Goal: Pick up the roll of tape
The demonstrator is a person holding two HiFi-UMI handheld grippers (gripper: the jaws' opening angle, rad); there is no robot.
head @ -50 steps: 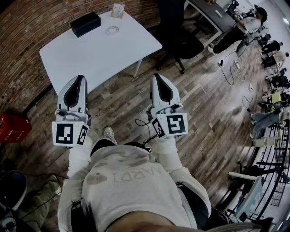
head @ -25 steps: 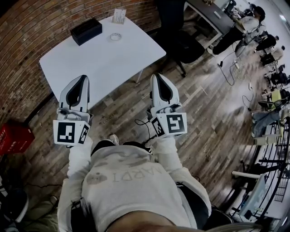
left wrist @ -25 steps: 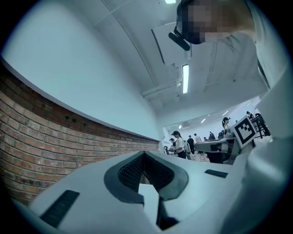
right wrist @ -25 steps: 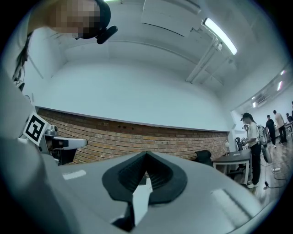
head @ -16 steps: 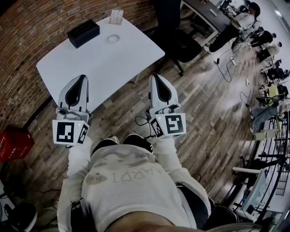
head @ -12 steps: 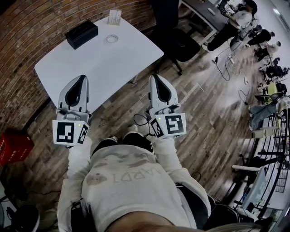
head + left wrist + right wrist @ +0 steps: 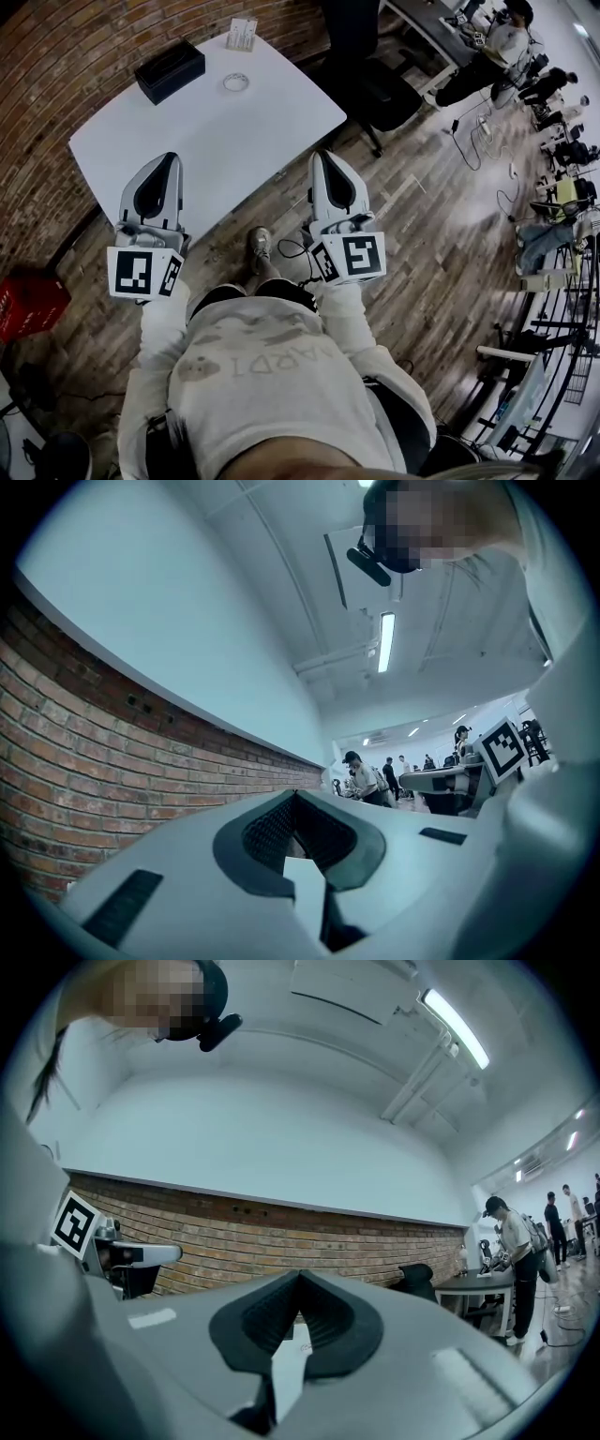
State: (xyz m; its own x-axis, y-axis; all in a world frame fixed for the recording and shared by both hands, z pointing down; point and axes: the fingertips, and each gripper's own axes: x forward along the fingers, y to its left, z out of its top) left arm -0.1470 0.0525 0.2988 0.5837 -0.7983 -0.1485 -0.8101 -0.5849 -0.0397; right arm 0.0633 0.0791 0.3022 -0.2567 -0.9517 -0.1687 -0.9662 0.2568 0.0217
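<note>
Roll of tape [image 7: 235, 82] sits far across the white table [image 7: 211, 131] from left gripper [image 7: 168, 156] and right gripper [image 7: 322, 154], both pressed together, empty

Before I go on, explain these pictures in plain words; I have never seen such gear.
There is no robot: a person holds a two-jaw tool in each hand, the left gripper and the right gripper. The cubes with square markers are part of them. The head view looks down from the person's head; the other two views come from cameras riding on each gripper, looking along its jaws. Both pairs of jaws are shut and hold nothing. Ahead stands a white table with a black box, a small card holder and the roll of tape, not yet picked up.
</note>
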